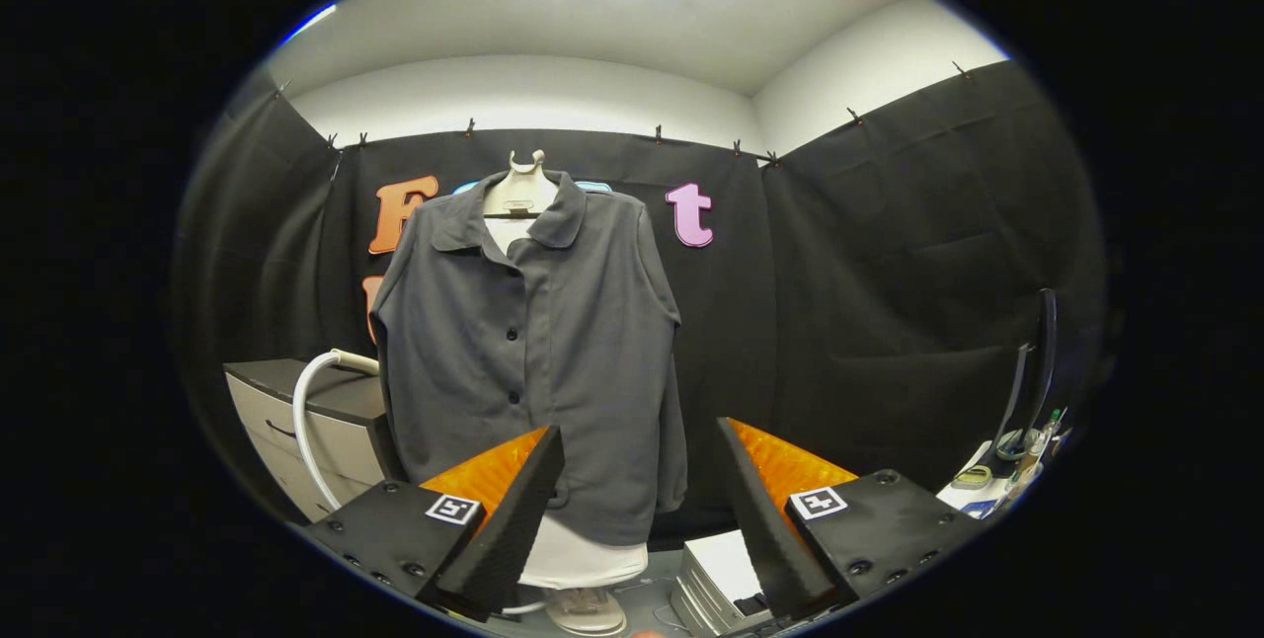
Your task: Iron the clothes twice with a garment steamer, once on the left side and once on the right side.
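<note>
A dark grey button-up shirt (pixel 533 352) hangs on a white mannequin torso (pixel 520 192) in front of the black booth wall, straight ahead and beyond my fingers. A white hose (pixel 304 411) curves down beside the shirt's left sleeve; the steamer head itself I cannot make out. My gripper (pixel 642 440) is open, with a wide gap between its fingertips and nothing held. The shirt's lower hem shows through that gap, well beyond the tips.
A low cabinet with drawers (pixel 296 421) stands left of the shirt, behind the hose. A white box-like unit (pixel 726 574) sits on the floor near the mannequin's base (pixel 583 608). At the right a stand (pixel 1032 371) rises over a surface with small items.
</note>
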Demonstrator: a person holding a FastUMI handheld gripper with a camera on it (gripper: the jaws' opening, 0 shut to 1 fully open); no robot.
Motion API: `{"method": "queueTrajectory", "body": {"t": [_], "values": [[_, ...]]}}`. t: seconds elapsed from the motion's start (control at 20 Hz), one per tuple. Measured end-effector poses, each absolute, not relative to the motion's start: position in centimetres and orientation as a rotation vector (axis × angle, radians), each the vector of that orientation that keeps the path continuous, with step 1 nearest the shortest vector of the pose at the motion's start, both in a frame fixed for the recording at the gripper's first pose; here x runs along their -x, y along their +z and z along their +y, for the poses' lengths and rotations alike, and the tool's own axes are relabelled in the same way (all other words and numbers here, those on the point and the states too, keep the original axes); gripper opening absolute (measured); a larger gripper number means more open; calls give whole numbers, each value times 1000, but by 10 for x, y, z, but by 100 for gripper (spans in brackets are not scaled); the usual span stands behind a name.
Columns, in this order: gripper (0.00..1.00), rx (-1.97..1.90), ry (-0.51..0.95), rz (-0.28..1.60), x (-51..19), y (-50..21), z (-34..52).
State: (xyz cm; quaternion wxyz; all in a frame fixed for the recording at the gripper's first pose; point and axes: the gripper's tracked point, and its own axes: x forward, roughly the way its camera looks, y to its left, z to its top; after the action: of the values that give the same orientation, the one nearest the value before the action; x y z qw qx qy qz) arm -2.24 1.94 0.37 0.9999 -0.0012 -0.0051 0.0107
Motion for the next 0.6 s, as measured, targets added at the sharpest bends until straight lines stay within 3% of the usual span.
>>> {"method": "queueTrajectory", "body": {"t": [0.6], "values": [[98, -19, 90, -25, 29, 16, 53]]}}
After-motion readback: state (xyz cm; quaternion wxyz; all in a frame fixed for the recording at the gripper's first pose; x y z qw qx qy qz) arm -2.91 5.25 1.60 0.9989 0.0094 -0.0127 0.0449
